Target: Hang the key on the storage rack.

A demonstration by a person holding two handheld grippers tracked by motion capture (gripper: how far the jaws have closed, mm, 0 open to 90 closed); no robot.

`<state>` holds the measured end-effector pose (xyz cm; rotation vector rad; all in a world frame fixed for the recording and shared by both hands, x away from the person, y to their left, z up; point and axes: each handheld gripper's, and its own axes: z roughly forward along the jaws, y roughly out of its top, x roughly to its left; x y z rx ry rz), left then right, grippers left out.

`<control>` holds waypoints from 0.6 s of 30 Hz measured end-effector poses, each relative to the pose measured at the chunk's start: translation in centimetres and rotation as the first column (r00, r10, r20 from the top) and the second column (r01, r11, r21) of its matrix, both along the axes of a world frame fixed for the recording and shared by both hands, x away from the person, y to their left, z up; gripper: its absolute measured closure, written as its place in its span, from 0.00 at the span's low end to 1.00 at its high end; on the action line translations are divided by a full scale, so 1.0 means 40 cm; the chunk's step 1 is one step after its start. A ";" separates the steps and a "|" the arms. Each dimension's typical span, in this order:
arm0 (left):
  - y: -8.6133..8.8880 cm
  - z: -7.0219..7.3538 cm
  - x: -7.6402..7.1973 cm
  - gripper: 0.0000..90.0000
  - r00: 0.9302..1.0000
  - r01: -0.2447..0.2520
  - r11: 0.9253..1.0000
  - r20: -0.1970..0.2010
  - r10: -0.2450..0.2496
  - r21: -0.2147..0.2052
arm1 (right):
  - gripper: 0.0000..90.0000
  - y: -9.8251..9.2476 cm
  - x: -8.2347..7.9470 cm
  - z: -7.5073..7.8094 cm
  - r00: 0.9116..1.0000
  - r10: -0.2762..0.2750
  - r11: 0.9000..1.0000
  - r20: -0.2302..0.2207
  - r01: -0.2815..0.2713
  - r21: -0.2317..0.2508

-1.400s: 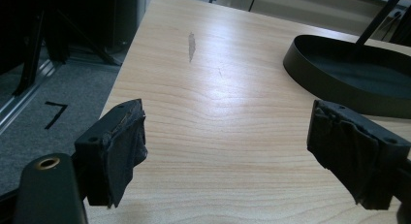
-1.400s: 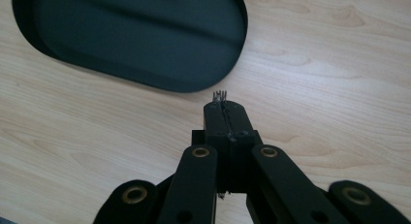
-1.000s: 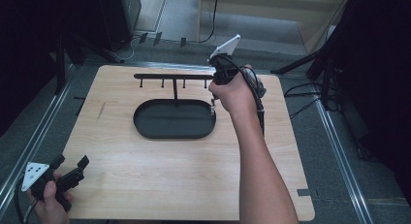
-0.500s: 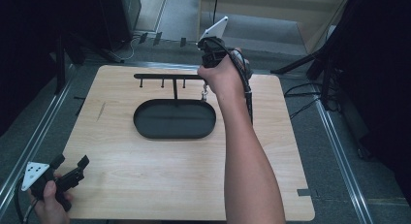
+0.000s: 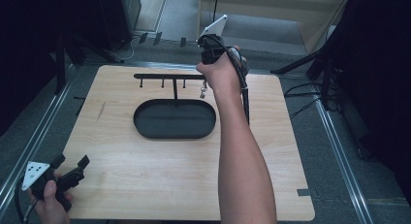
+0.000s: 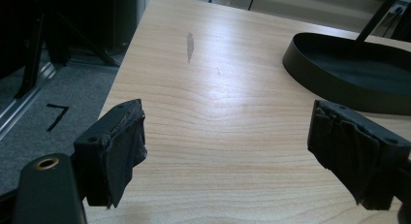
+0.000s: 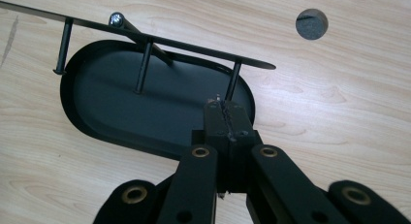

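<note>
Left tool (image 5: 68, 171): we see it at the near left corner of the bench (image 5: 145, 185), gripped in the left hand (image 5: 48, 202). In its own view the jaws stand wide apart with bare wood between them and nothing held.

Bench: we see a pale wooden top with a short dark mark (image 6: 190, 44) on its left part and a round hole (image 7: 311, 24) in the right gripper view.

Tray (image 5: 145, 129): a black oval dish lies flat on the far middle of the bench. We also see its rim at the upper right of the left gripper view (image 6: 310, 73).

Rack (image 5: 160, 76): a thin black bar stands on a post rising from the tray, with short pegs hanging under it. A screw head (image 7: 115, 19) sits on top of the bar.

Right tool (image 7: 224, 107): held in the right hand (image 5: 218, 76) at the bar's right end, above the tray's right edge. We see its jaws pressed together, with a small metal tip sticking out between them; we cannot tell what it is.

Charm (image 5: 203, 92): a small metal piece dangles just below the right hand, beside the bar's right end.
</note>
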<state>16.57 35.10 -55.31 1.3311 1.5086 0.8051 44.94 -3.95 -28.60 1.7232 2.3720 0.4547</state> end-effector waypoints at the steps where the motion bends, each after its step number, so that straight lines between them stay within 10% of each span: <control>1: 0.000 0.000 0.000 0.15 1.000 0.001 1.000 -0.001 -0.001 -0.001 | 1.00 0.001 0.001 0.001 1.000 -0.001 1.000 0.002 0.001 0.004; 18: 0.000 0.000 0.000 0.15 1.000 0.007 1.000 0.000 -0.007 0.000 | 1.00 -0.019 0.016 0.005 1.000 -0.021 1.000 0.022 0.021 -0.010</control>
